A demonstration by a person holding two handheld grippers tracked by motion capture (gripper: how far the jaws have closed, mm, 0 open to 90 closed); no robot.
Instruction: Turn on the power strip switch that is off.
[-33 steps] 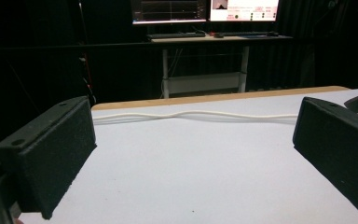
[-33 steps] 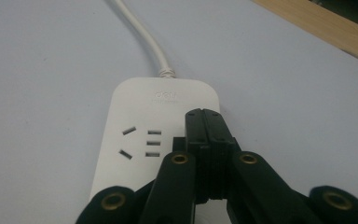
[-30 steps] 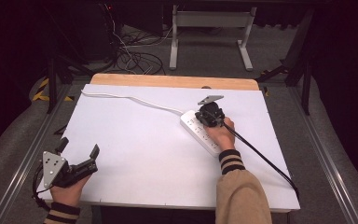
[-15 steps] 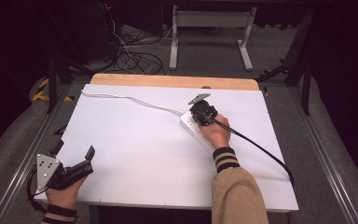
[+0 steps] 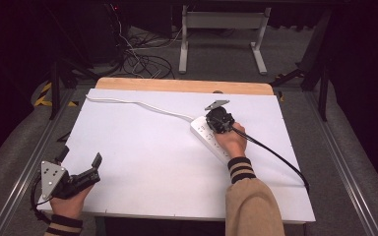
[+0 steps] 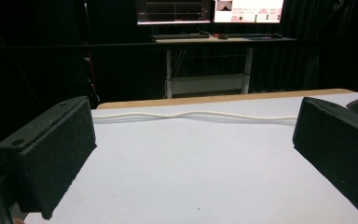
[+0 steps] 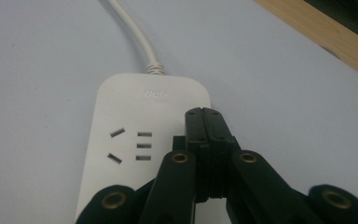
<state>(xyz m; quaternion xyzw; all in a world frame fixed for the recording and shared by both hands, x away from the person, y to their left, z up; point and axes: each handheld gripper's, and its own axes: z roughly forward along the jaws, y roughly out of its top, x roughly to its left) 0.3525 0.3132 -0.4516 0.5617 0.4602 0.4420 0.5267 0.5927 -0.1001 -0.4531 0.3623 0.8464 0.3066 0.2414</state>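
R gripper point(image 5: 215, 117) sits over the far end of the white power strip point(image 5: 211, 137), which lies at an angle on the white tabletop point(image 5: 147, 162), right of centre, w/ its white cord point(image 5: 142, 105) running off toward the far-left corner. In the right gripper view the R gripper point(image 7: 204, 122) has its fingers point(image 7: 214, 128) pressed flat against each other, fully closed, w/ nothing seen between them; the tips are down over the power strip point(image 7: 130, 140) top face, near the cord end, just right of a set of socket slots and just below the embossed logo. Whether the tips actually touch the plastic or hover just above: can't tell. The cord point(image 7: 135, 37) leaves the strip's far end and curves away up-left in that view. The person's R hand point(image 5: 234, 140) lies along the strip behind the gripper, w/ a black cable point(image 5: 275, 157) trailing off toward the tabletop's right edge. L gripper point(image 5: 78, 164) is at the near-left corner of the tabletop, well apart from the strip, held in the L hand point(image 5: 66, 199). In the left gripper view its fingers point(image 6: 51, 149) stand wide apart, nothing between them, touching nothing but bare tabletop point(image 6: 191, 177) below; the cord point(image 6: 191, 114) crosses far ahead near the wooden far edge point(image 6: 214, 99).
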